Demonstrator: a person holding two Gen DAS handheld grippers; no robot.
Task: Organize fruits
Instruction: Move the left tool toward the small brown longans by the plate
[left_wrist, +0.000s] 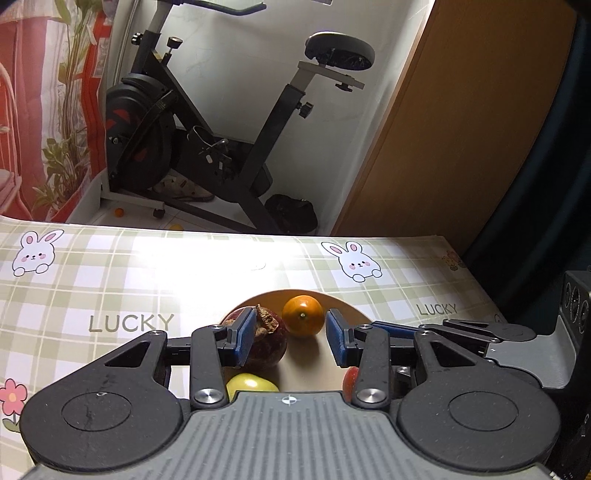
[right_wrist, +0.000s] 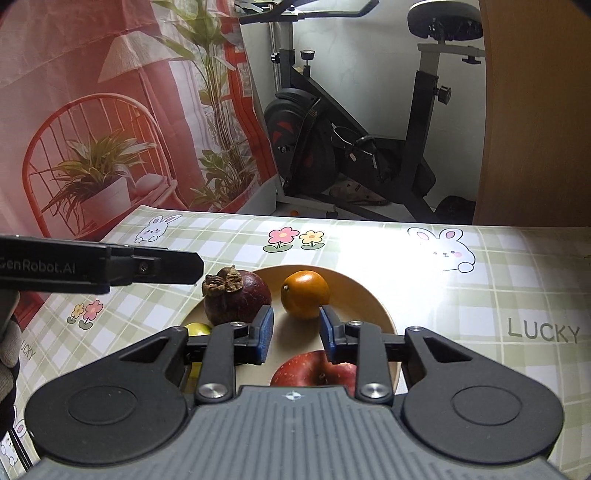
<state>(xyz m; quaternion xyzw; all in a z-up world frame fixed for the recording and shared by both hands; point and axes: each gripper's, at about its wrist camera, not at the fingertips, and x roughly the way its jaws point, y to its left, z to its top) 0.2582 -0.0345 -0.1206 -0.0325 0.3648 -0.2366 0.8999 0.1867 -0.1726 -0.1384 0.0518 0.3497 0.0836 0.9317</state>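
A beige plate (right_wrist: 376, 310) on the checked tablecloth holds a dark purple mangosteen (right_wrist: 238, 299), an orange (right_wrist: 304, 293), a red apple (right_wrist: 314, 371) and a yellow-green fruit (right_wrist: 197, 328). My right gripper (right_wrist: 295, 334) is open over the plate, above the apple and just short of the orange, with nothing between its pads. My left gripper (left_wrist: 291, 338) is open too; its left finger lies against the mangosteen (left_wrist: 271, 343), and the orange (left_wrist: 303, 314) sits just past the tips. The yellow-green fruit (left_wrist: 251, 382) and the apple (left_wrist: 349, 380) peek out under the fingers.
The left gripper's finger (right_wrist: 147, 269) reaches in from the left beside the mangosteen, with a gloved hand (right_wrist: 7, 343) behind it. An exercise bike (left_wrist: 207, 129) and a wooden panel (left_wrist: 461, 129) stand beyond the table's far edge. Bare tablecloth (left_wrist: 110, 295) surrounds the plate.
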